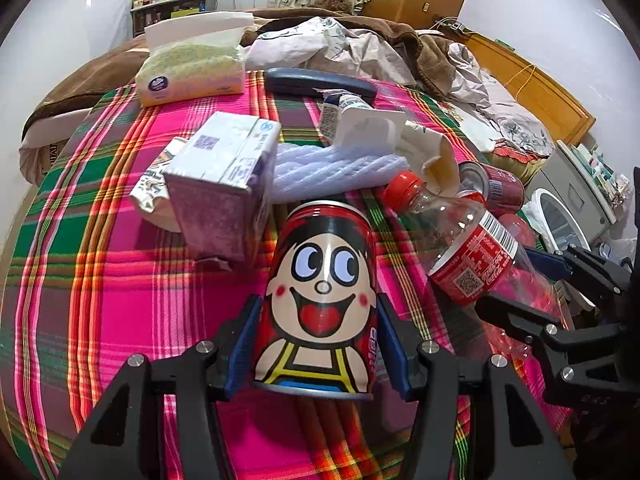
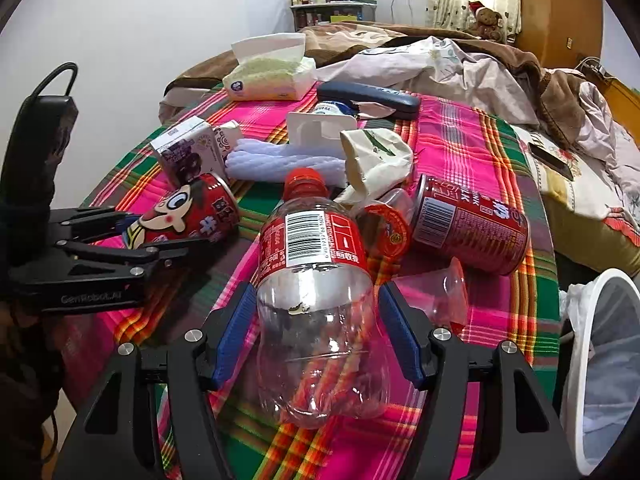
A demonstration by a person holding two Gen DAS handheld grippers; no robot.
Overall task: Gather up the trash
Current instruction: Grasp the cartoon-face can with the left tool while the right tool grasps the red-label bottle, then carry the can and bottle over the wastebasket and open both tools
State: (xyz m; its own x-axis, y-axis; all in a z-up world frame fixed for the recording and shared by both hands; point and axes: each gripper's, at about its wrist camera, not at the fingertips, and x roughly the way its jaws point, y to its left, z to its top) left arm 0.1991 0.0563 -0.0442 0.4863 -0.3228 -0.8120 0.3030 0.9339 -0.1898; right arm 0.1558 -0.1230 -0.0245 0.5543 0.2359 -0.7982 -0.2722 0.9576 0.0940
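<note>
Left claw point(image 1: 318, 344) pinching cartoon can point(image 1: 320, 292); right claw point(image 2: 318, 332) pinching bottle point(image 2: 316, 288); two cans total.

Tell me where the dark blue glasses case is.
In both wrist views the dark blue hard glasses case lies far back on the plaid cloth, right of the open tissue pack.

cloth point(image 1: 120, 280): pink/green/orange plaid | can point(image 1: 320, 292): red, cartoon face | bottle point(image 2: 316, 280): clear, red cap+label | carton point(image 1: 224, 184): white/purple | pads point(image 1: 240, 344): blue | bin point(image 2: 600, 360): white
</note>
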